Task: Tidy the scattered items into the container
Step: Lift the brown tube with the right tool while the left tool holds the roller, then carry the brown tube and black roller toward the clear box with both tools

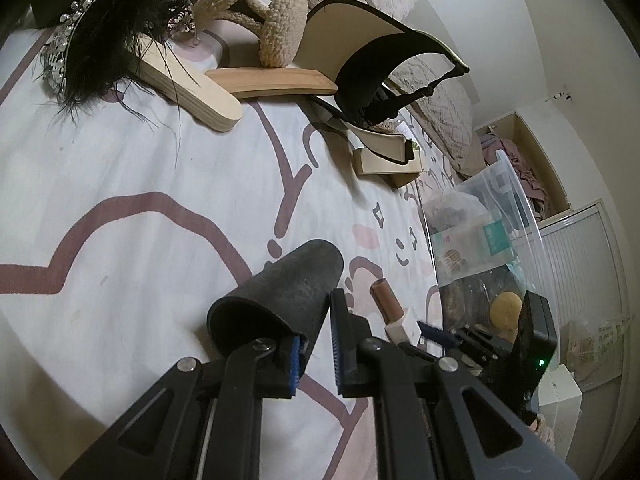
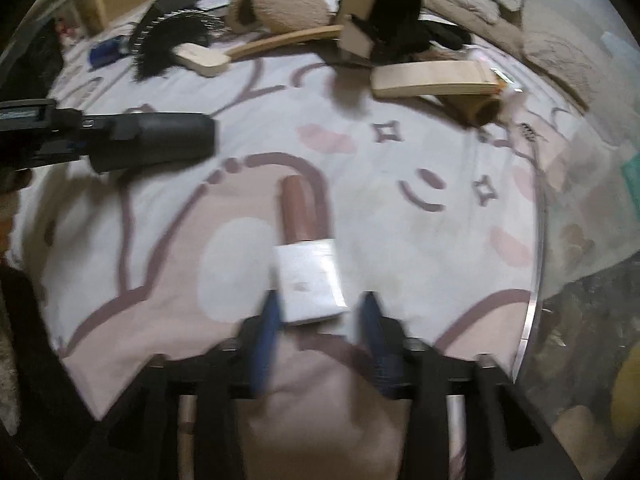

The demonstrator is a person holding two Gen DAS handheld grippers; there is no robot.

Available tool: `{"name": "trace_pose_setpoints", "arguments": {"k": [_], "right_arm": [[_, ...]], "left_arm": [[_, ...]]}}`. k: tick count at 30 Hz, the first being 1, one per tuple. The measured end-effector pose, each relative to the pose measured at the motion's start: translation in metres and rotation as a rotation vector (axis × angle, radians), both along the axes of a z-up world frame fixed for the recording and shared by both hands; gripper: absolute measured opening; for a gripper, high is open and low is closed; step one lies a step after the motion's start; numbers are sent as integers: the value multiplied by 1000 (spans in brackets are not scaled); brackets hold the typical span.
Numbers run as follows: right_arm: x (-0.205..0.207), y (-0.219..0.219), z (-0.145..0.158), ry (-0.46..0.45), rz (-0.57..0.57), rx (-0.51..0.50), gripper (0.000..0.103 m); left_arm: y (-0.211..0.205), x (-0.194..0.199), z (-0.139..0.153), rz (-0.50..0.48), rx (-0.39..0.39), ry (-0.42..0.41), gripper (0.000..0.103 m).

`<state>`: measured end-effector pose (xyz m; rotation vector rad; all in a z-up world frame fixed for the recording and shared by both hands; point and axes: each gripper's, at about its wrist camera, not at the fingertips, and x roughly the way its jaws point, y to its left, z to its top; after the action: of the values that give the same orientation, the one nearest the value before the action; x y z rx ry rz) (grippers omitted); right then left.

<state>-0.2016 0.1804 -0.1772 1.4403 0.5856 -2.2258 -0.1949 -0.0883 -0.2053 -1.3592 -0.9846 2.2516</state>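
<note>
A curled black insole (image 1: 280, 292) is pinched by the left tongs (image 1: 316, 354) above the bed (image 1: 120, 200), presumably kept ready for the clear container (image 1: 516, 216) at right. The right tongs (image 2: 320, 332) are spread, straddling a brown-handled white-headed tool (image 2: 306, 256) for pickup.

Open bedsheet (image 1: 120, 184) lying ahead of left tongs (image 1: 316, 340), passable. Black curved piece (image 1: 280, 300) sitting at their tips, blocking way forward. Sandals (image 1: 224, 80) and feather headpiece (image 1: 104, 40) crowding far edge. Clear tub (image 1: 520, 216) standing to right. White-capped brown tube (image 2: 304, 248) lying just ahead of right tongs (image 2: 320, 320), free sheet on both sides.
</note>
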Motion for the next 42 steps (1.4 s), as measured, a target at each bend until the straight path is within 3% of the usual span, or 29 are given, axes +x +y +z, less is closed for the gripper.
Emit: {"name": "trace_pose_setpoints", "arguments": {"k": [2,11,15,25,31,35,38,42], "right_arm": [[0,2,-1,26,-5,42,75],[-22,28,-1,64,-156,36,75],[-30,35,0,69,-219,-35,75],[-12,-4,1,48,-124,-166,76],[-24,-9,-15,33,-198,-178,79],[-23,-14,-16,37,-207,-210,94],[-22,-13,-17,42,-228,-217,95],[-26,-5,-15,36,-316,-298,95]], "left_arm": [[0,0,0,0,-2,0,11],[1,1,0,-1,-8,1,11],[1,0,1,-1,-7,1,11],[3,1,3,5,-12,13,11],[-1,2,10,26,7,40,8],[0,2,13,22,18,48,8],[0,3,17,18,30,63,8],[0,4,22,18,34,81,7]]}}
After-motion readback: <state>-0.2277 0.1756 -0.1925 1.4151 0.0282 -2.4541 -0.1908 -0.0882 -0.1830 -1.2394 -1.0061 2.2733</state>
